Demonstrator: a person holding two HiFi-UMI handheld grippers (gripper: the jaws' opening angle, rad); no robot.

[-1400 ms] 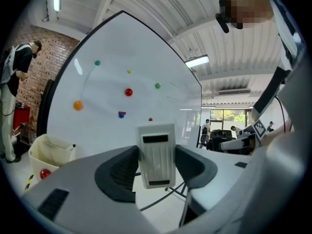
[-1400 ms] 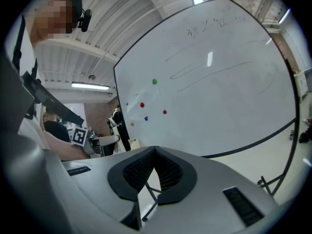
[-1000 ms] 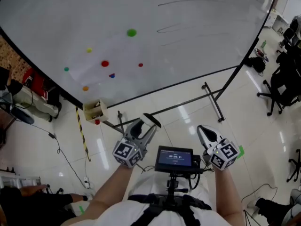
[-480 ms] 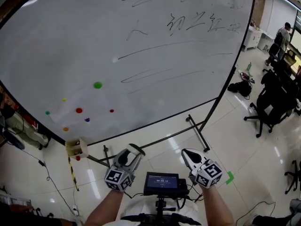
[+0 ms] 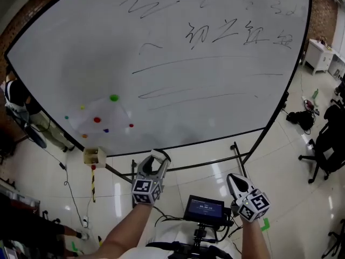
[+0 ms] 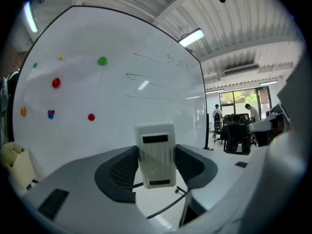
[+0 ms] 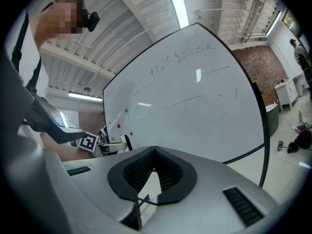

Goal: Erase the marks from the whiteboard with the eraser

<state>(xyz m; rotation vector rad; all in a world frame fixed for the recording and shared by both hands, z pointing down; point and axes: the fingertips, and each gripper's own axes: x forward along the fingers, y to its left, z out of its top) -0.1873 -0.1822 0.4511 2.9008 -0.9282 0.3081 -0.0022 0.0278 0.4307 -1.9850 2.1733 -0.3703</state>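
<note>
The left tool [image 5: 154, 163] is clamped on the eraser [image 6: 156, 154], a white block with ribbed faces that stands upright between the two dark pads, one pad pressing on each of its sides. In the head view the tool and eraser sit below the bottom edge of the whiteboard [image 5: 215, 112], clear of its surface, and the tool points toward the board's lower left part.

The right tool [image 5: 236, 181] is closed with nothing in it: in the right gripper view its pads meet at their tips. It sits further to the right and lower in the head view, also off the board.

The marks [image 5: 205, 61] are spread over the upper and middle board: a wavy line near the top left corner, a row of handwritten characters toward the top right, and several long thin strokes running across the middle.

A cluster of small round magnets [image 5: 114, 97] sits near the lower left corner of the board: a larger green one on top, with red, blue, yellow, orange and a smaller green one below and beside it.

A cream-coloured box [image 5: 94, 156] hangs just under the board's bottom left corner. A small screen [image 5: 205, 209] is mounted between the two tools, close to the person's body. On the floor [image 5: 285, 198] beyond the board's right edge lie a black bag [image 5: 300, 117] and, nearer, a black office chair [image 5: 329, 142]
</note>
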